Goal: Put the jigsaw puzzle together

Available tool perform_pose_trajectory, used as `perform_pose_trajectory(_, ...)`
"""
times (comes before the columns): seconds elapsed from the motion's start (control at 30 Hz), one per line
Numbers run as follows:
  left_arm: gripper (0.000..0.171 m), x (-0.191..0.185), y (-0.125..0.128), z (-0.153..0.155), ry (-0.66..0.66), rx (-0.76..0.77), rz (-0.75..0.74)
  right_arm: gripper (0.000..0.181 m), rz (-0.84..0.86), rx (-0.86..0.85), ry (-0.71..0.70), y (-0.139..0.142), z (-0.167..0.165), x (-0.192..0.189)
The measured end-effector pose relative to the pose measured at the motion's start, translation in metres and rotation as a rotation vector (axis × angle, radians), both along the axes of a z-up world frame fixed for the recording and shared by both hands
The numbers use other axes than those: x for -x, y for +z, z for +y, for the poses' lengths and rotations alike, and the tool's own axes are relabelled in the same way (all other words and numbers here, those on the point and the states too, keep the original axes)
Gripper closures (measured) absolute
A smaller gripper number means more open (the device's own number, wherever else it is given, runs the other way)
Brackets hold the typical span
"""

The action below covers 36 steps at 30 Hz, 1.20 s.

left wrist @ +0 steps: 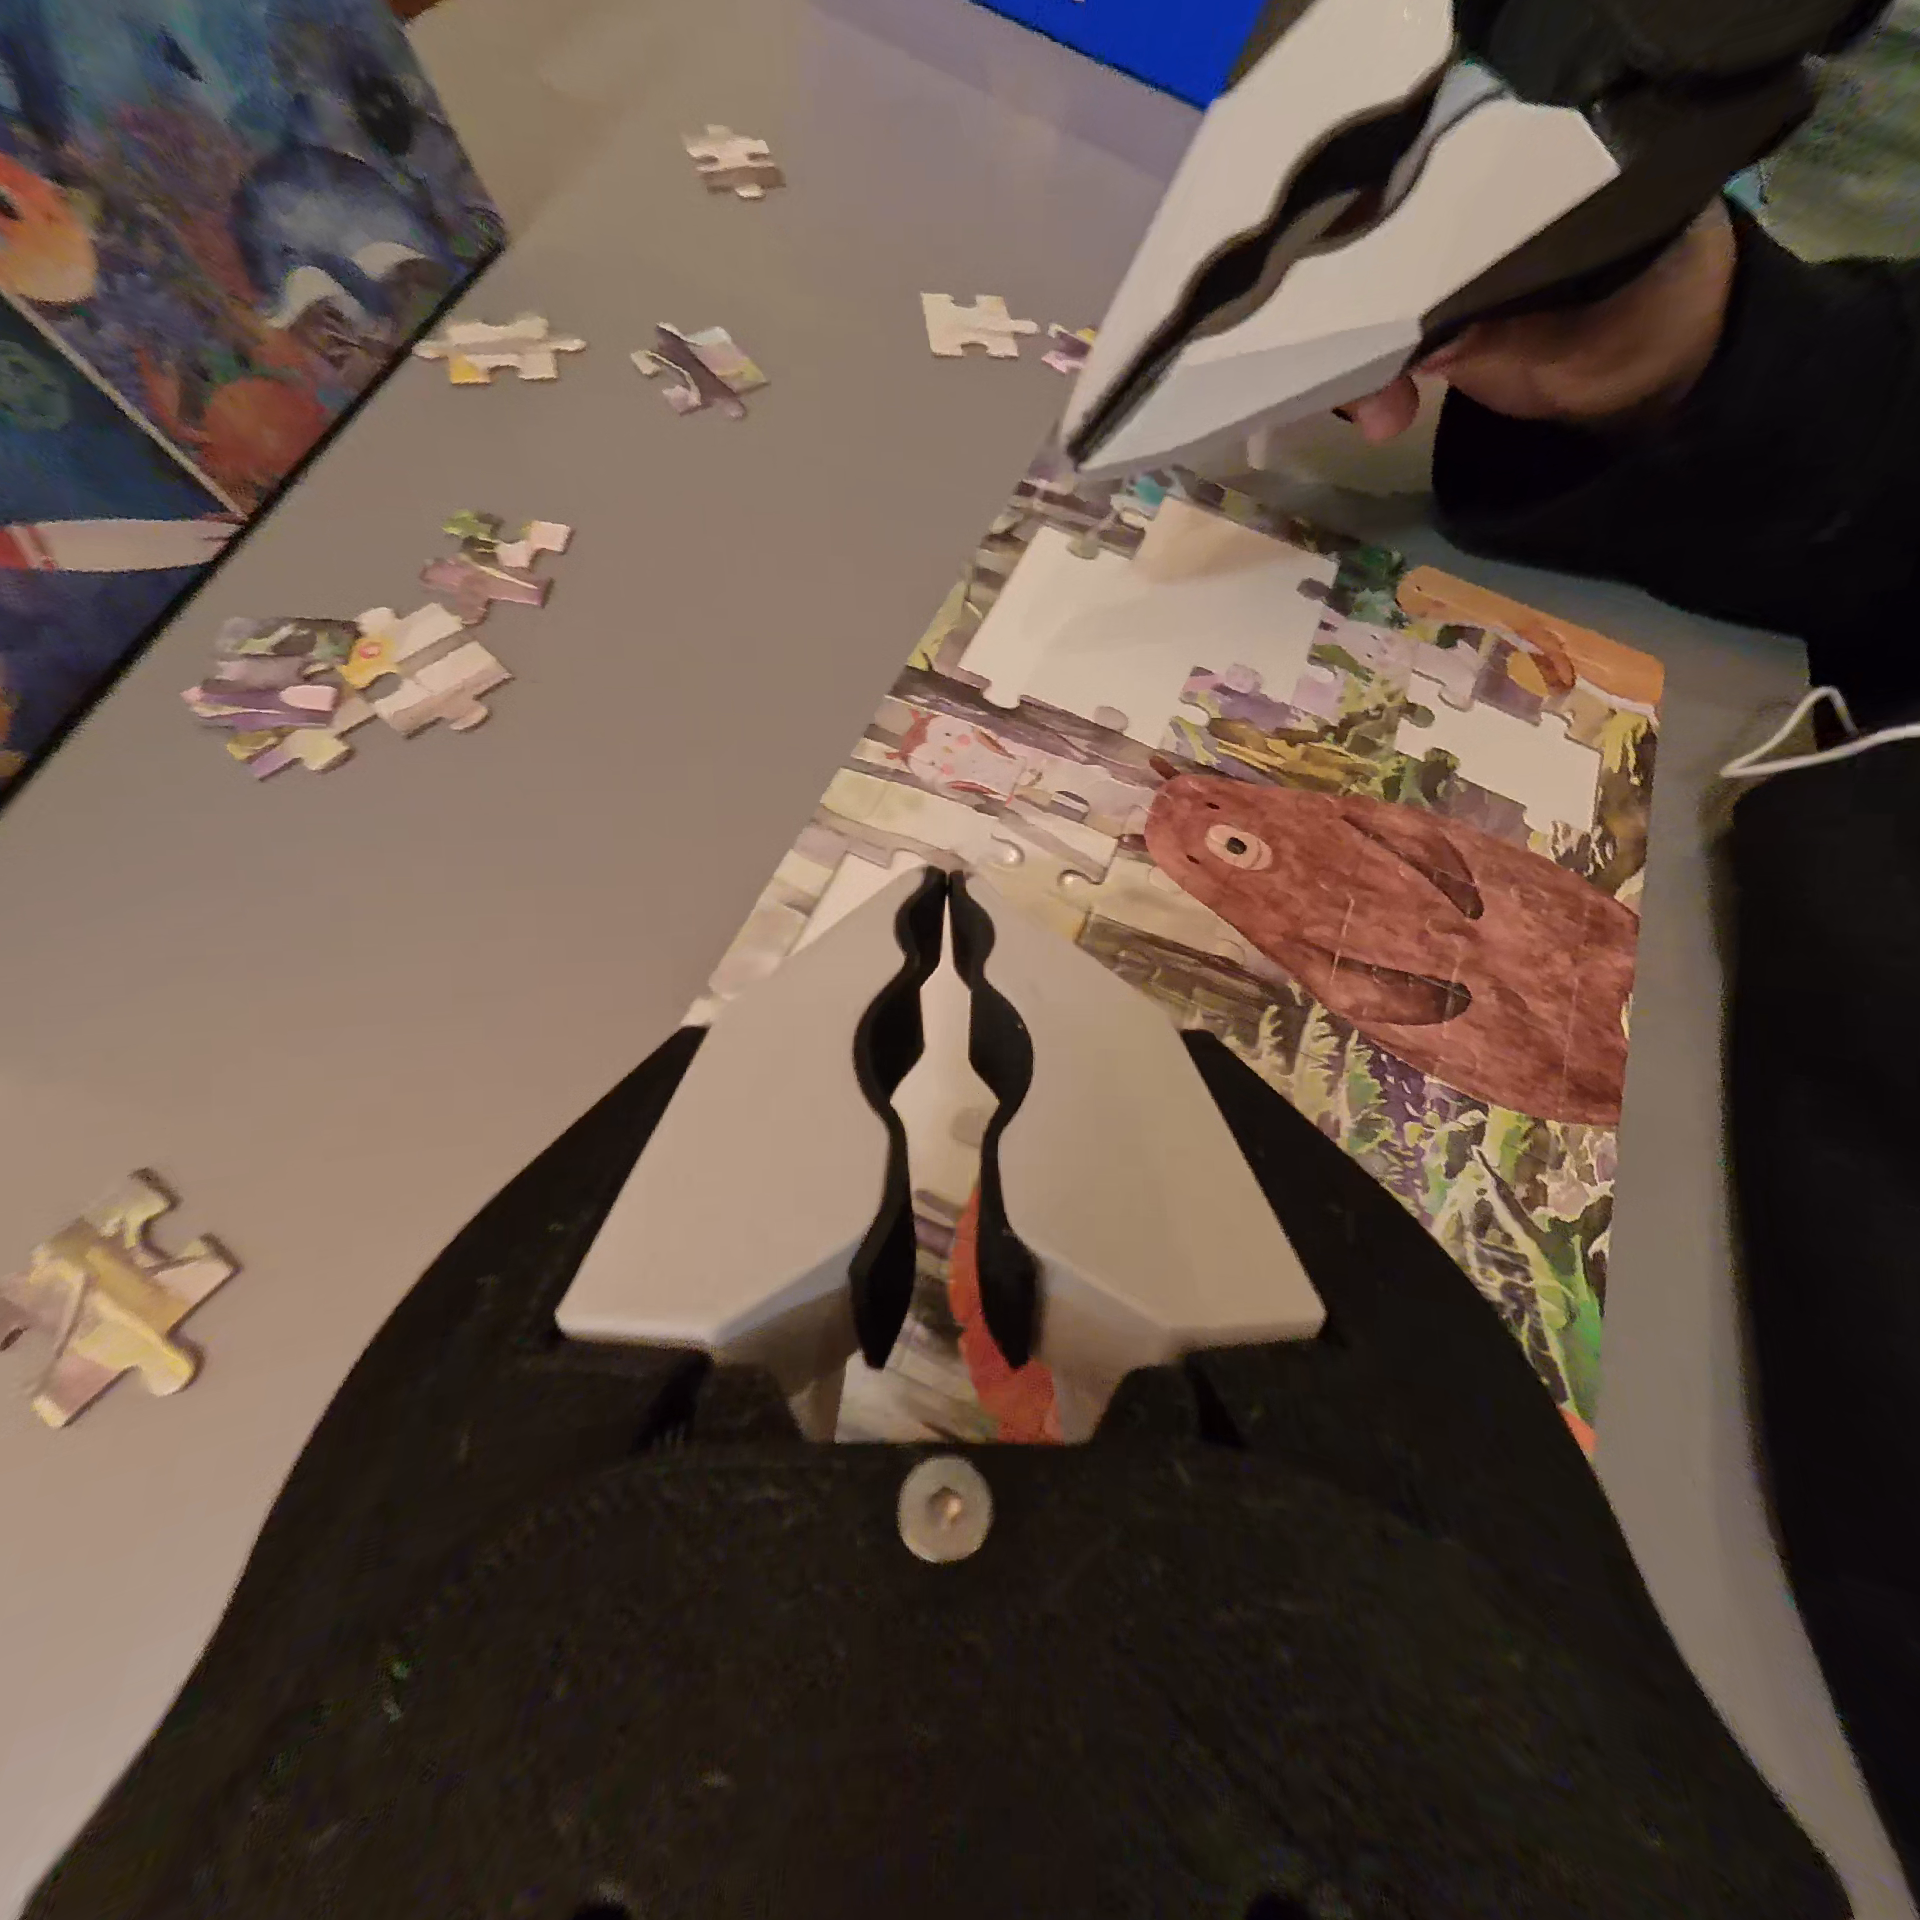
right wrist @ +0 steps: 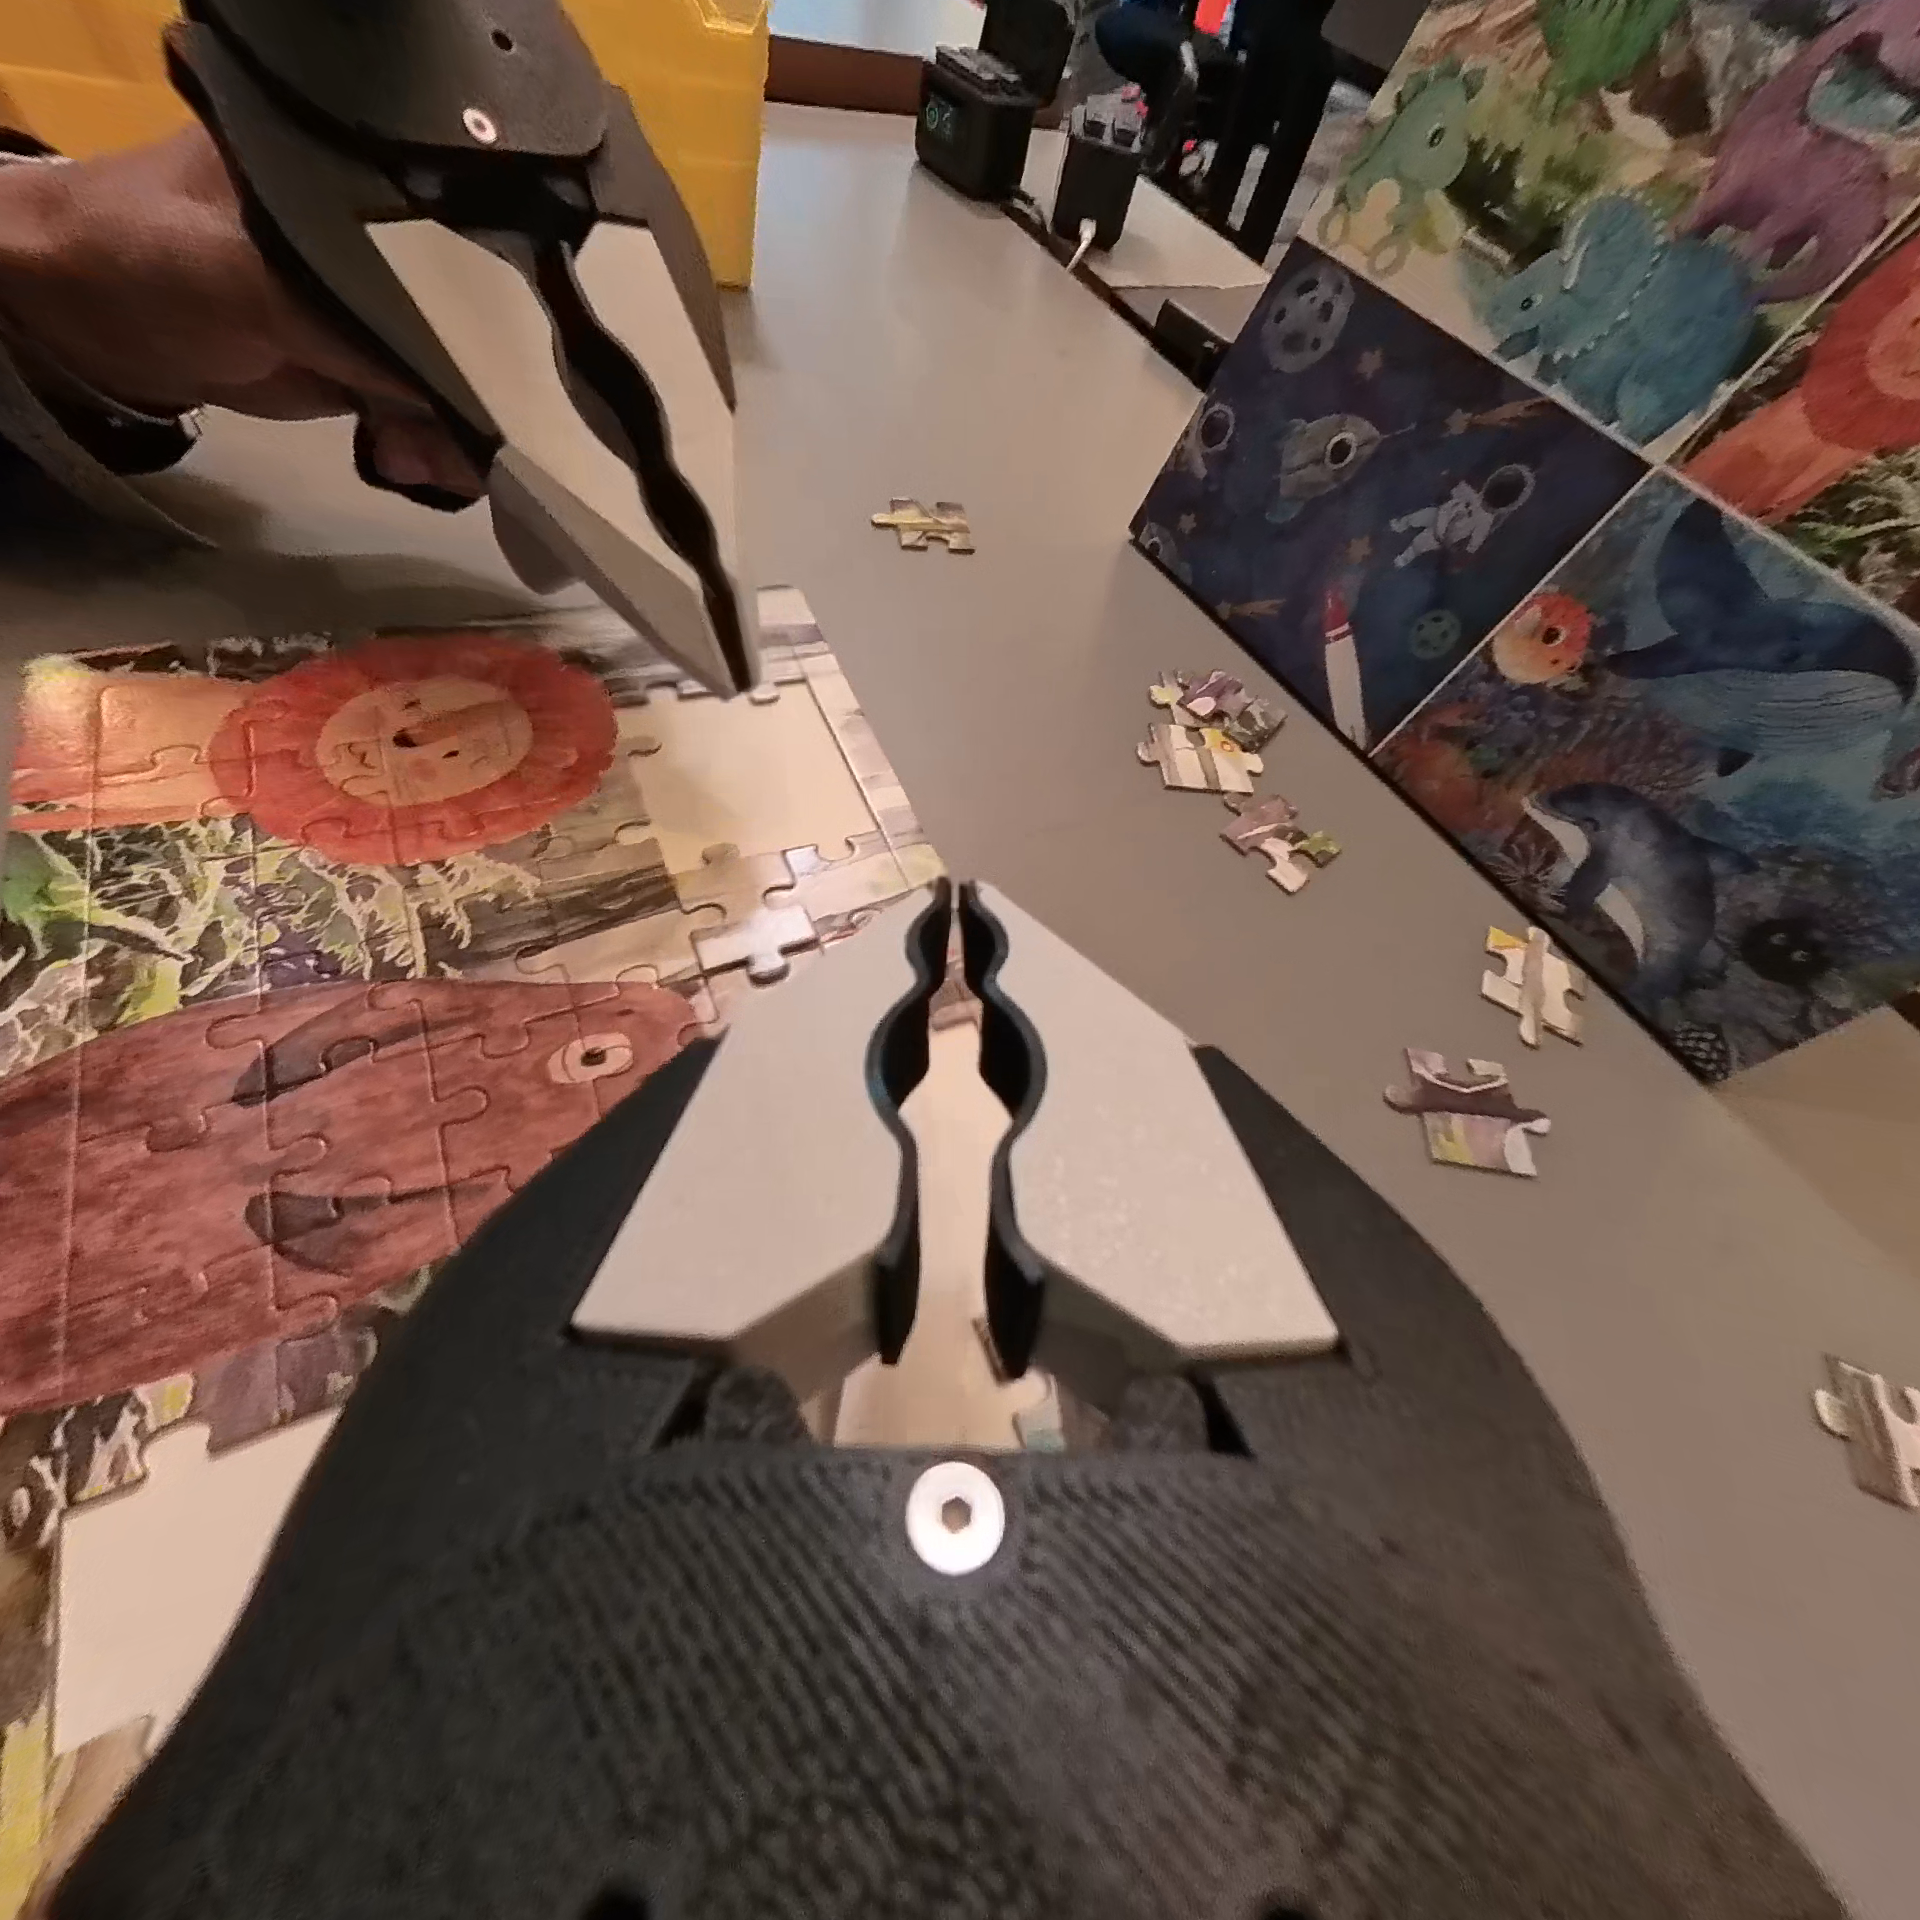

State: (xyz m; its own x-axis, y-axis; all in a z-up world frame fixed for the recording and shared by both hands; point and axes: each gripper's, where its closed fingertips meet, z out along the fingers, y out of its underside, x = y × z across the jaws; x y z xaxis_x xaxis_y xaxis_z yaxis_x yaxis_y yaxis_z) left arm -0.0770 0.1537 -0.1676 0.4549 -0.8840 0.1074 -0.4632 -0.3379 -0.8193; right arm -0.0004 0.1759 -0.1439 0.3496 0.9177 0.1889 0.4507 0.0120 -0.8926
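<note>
Patience suits this step: with both tools pressed together and empty, the left tool (left wrist: 948, 883) and right tool (right wrist: 956, 891) hover over the half-built animal-picture cardboard jigsaw (right wrist: 312, 935) on the grey table (left wrist: 416, 935) (white gaps remain), so fetch loose pieces (left wrist: 343, 681) lying left, matching colours first.

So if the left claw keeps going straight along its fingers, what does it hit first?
Most likely the puzzle itself: the left claw, tips together and empty, points down at the assembled pale pieces by its near edge. Depth is unclear, so it may already be touching.
</note>
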Motion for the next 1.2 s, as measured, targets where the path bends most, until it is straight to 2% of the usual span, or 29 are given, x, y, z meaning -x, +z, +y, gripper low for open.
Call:
perform_pose_trajectory(0.27,0.17,-0.025,-0.022,-0.022,-0.08,0.078,0.051,0.181,-0.101,0.071,0.095,-0.029,-0.016,0.018)
perform_pose_trajectory(0.47,0.168,-0.027,-0.036,-0.019,-0.054,0.059,0.129,0.181,-0.191,0.089,0.131,-0.047,-0.026,0.029)
perform_pose_trajectory(0.7,0.168,-0.028,-0.04,-0.018,-0.042,0.077,0.126,0.181,-0.248,0.139,0.163,-0.063,-0.033,0.034)
perform_pose_trajectory(1.2,0.168,-0.025,-0.042,-0.013,-0.014,0.068,0.131,0.181,-0.256,0.153,0.159,-0.065,-0.034,0.034)
